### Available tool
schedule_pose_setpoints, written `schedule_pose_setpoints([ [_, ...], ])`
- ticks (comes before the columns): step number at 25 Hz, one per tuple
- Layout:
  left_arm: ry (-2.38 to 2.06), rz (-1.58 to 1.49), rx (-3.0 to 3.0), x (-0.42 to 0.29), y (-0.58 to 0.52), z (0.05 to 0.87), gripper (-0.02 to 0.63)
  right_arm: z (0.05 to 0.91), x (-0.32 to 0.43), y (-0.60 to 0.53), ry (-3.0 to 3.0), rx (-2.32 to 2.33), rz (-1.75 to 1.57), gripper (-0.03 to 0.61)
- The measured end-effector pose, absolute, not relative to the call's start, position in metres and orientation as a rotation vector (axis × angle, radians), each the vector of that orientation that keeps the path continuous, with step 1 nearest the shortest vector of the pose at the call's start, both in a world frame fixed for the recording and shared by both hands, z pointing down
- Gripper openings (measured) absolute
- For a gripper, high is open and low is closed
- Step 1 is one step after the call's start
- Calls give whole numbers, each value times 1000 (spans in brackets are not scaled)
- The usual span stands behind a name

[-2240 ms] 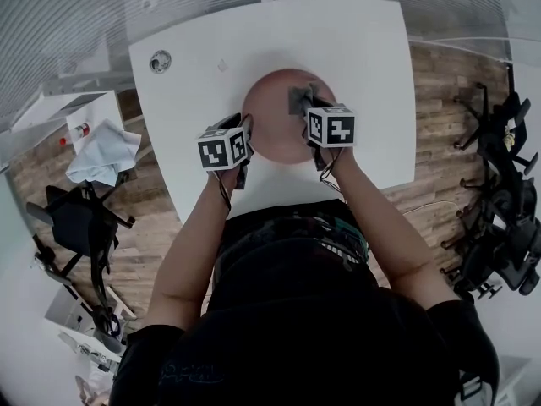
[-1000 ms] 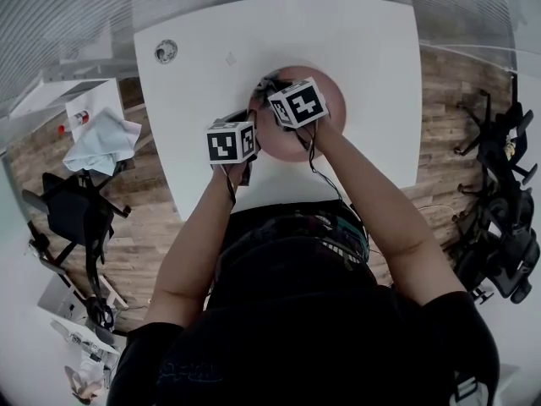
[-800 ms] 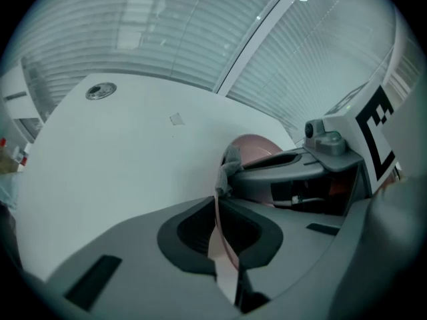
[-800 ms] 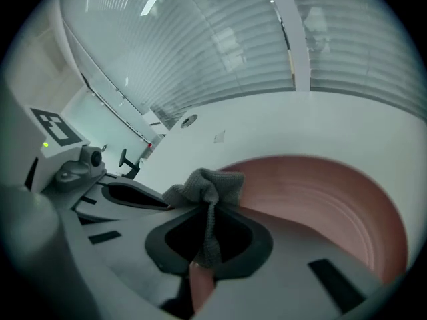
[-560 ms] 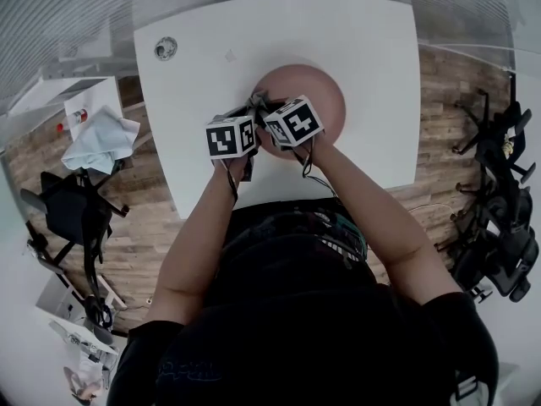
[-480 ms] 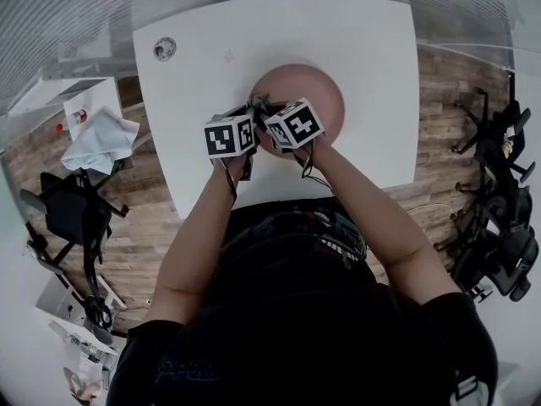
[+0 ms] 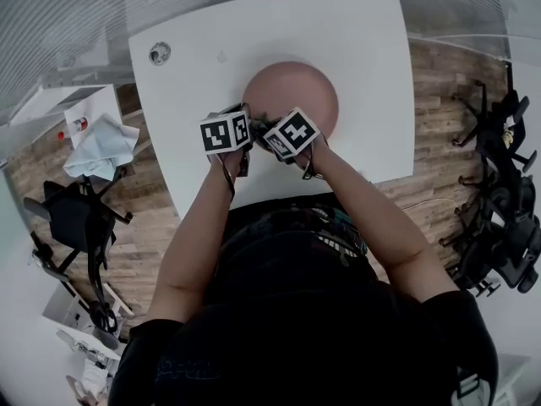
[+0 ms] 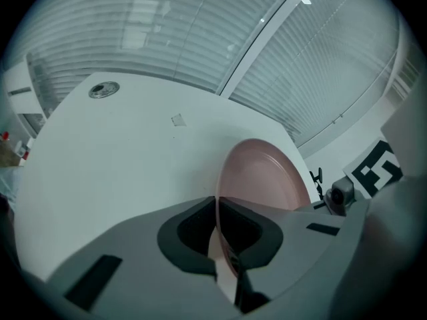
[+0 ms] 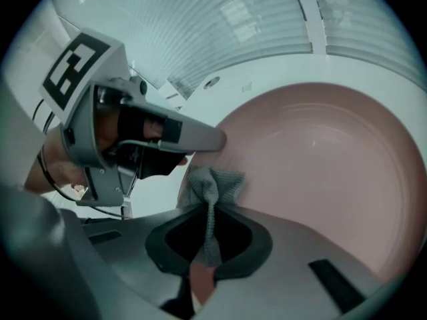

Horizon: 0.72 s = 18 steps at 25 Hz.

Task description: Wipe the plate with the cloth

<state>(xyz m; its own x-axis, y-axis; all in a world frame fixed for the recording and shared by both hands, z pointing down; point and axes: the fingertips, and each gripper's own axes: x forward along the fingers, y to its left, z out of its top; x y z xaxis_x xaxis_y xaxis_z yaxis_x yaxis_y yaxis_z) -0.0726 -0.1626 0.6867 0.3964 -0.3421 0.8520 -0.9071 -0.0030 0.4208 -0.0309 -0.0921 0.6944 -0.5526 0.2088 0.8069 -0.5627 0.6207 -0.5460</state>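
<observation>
A pink plate [image 7: 297, 90] lies on the white table [image 7: 194, 66]. My left gripper [image 8: 219, 213] is shut on the plate's near left rim [image 8: 220, 185]; the rim runs edge-on between its jaws. My right gripper [image 9: 208, 227] is shut on a small grey cloth [image 9: 212, 187], whose free end rests on the plate [image 9: 320, 159] at its near left part, right beside the left gripper [image 9: 133, 135]. In the head view both marker cubes sit side by side at the plate's near left edge, left gripper [image 7: 245, 134], right gripper [image 7: 269, 138]; the cloth is mostly hidden there.
A round metal grommet [image 7: 157, 53] and a small pale mark [image 7: 221, 57] lie at the table's far left. A side table with a light blue cloth [image 7: 101, 146] stands left of the table. Black chairs [image 7: 499, 184] stand on the wooden floor at right.
My right gripper has slid the cloth across the plate from its middle toward the near left rim, ending close beside the left gripper. The left gripper has kept its hold.
</observation>
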Motion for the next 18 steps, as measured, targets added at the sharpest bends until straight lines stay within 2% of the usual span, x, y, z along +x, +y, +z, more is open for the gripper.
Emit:
schedule_pose_setpoints([
  [8,-1161,650,1569,-73,-164,688,28,701,10,-62,-1709,197,1022,35],
  [18,-1153,668,1581,-72,-163,687,28,703,103,-87,-1550,284,777,37],
])
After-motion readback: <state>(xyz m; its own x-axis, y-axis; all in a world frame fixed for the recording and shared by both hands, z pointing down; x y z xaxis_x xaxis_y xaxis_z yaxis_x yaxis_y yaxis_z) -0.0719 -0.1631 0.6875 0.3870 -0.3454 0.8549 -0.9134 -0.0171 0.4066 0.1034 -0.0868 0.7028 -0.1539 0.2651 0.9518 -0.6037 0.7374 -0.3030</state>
